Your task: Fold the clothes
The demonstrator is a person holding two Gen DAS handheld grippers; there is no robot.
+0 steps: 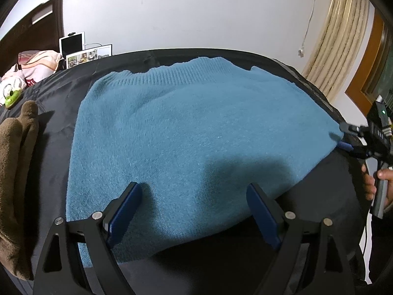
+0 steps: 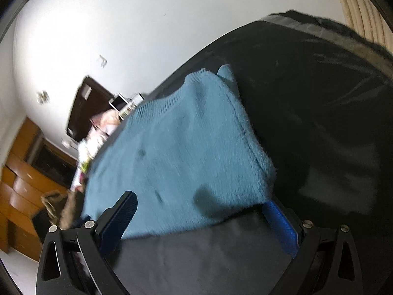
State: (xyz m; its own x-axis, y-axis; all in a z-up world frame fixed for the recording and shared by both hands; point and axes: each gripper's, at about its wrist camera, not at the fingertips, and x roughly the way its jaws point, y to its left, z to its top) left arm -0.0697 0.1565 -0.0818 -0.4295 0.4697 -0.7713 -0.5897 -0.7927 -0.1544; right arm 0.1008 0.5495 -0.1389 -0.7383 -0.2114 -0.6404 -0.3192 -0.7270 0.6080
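Fuzzy knit on slick black cloth, seen past my matt plastic fingers.

The blue sweater (image 1: 196,132) reads to me as a soft, fuzzy knit with a ribbed hem; the black sheet (image 1: 56,127) under it looks a thin, smooth cloth with a faint sheen. My left gripper (image 1: 194,211) shows matt black plastic arms, blue ridged pads and bright metal pins; my right gripper (image 2: 203,221) looks the same. The brown garment (image 1: 14,172) seems plush and velvety. The cabinet (image 2: 19,196) looks like glossy wood.
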